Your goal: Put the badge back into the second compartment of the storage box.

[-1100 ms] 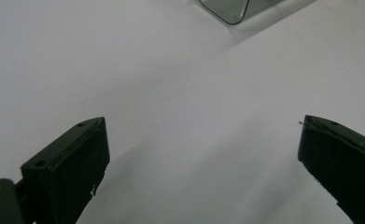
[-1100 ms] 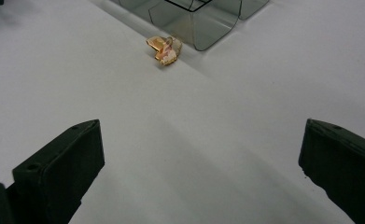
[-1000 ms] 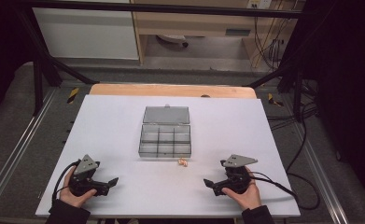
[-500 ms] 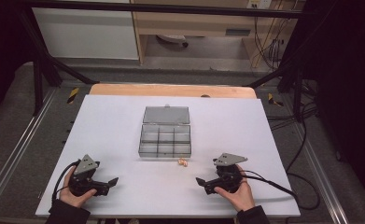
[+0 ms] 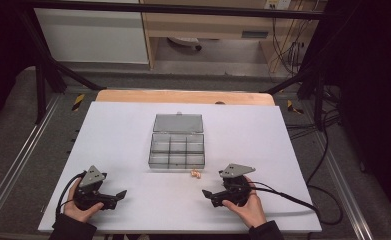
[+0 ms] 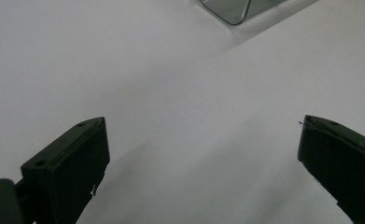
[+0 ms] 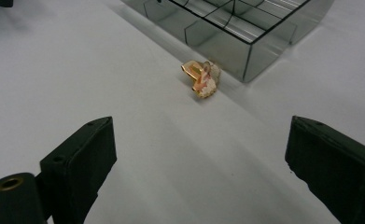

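Nothing is picked up yet, as I judge it. My right claw (image 7: 199, 154) gapes wide and empty; just ahead lies the small gold-and-pink trinket (image 7: 201, 78), beside the clear plastic compartment box (image 7: 236, 28). My left claw (image 6: 199, 158) is wide too.

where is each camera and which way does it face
High view: above the person's side, looking forward and down on the table; shows both hands, left gripper, right gripper, the open box and a small trinket.
Left gripper view: rides the left gripper, looks along its open jaws over bare table to a box corner.
Right gripper view: rides the right gripper, looks between its open jaws at the trinket beside the box.
All three views share the box; the high and right gripper views share the trinket.
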A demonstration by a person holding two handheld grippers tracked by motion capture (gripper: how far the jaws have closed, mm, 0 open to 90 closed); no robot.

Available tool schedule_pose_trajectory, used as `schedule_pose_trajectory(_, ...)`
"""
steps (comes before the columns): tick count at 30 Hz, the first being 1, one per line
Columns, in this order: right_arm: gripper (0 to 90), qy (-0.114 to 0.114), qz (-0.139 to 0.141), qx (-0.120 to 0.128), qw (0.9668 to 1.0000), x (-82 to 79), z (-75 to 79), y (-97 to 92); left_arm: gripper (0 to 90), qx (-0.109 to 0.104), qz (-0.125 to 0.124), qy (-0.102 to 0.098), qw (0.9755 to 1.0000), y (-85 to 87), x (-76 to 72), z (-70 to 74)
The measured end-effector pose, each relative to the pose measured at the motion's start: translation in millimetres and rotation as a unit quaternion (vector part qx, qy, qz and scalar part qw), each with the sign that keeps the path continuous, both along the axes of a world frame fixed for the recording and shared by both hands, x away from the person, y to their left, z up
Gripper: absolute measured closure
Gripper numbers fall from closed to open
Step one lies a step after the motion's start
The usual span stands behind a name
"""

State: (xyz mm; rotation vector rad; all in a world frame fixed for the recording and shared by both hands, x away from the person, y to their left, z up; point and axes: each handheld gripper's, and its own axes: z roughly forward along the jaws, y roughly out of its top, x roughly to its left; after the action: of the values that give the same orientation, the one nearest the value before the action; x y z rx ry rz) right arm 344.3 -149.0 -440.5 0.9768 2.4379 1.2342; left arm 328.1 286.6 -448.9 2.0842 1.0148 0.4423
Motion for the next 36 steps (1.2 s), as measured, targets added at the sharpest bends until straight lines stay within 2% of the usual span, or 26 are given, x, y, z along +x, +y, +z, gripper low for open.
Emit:
schedule_pose_trajectory(12, 24.7, -0.002, 0.021, -0.015, 0.9997, 7.7, -2.4, 23.1, 1.9, 0.0, 0.0, -0.001, 1.0, 0.0, 0.0, 0.3)
schedule_pose_trajectory(21, 37.8, -0.01, 0.024, -0.041, 0.9988, 18.6, -4.2, 40.3, 2.0, 0.0, 0.0, 0.0, 1.0, -0.3, 0.1, -0.1)
schedule_pose_trajectory(24, 42.2, -0.014, 0.024, -0.041, 0.9988, 22.0, -4.6, 43.4, 2.1, 0.0, -0.001, 0.0, 1.0, -0.4, 0.1, 0.0)
schedule_pose_trajectory(27, 44.6, -0.022, 0.022, -0.057, 0.9979, 25.3, -5.8, 45.8, 2.1, 0.0, -0.001, 0.0, 1.0, -0.4, -0.1, 0.0)
schedule_pose_trajectory(36, 49.9, -0.024, 0.023, -0.07, 0.997, 31.9, -10.1, 53.2, 2.2, 0.0, -0.001, 0.0, 1.0, -0.6, -0.1, -0.1)
